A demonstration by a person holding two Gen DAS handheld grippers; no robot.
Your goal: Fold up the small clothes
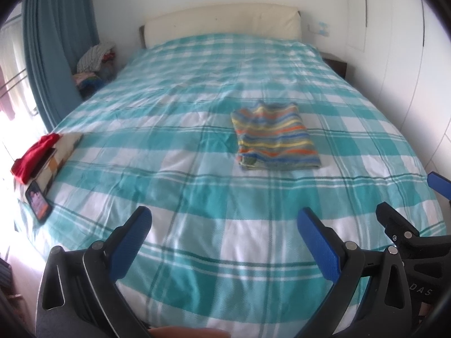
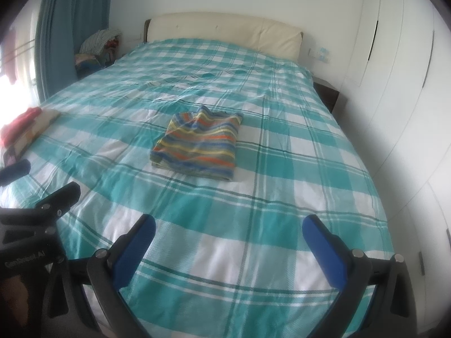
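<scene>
A small striped garment [image 1: 274, 138] in orange, blue, yellow and green lies folded into a neat rectangle on the teal-and-white checked bed [image 1: 197, 169]; it also shows in the right wrist view [image 2: 198, 146]. My left gripper [image 1: 224, 219] is open and empty, held over the near end of the bed, well short of the garment. My right gripper [image 2: 229, 226] is open and empty, also over the near end. The right gripper's fingers [image 1: 394, 219] show at the right edge of the left wrist view. The left gripper's fingers [image 2: 60, 197] show at the left edge of the right wrist view.
A red cloth [image 1: 36, 152] lies on a patterned box at the bed's left edge, with a phone [image 1: 38, 201] beside it. A pile of clothes [image 1: 95, 59] sits by the teal curtain [image 1: 56, 42]. A cream headboard [image 1: 222, 22] and white wardrobes [image 2: 394, 84] bound the bed.
</scene>
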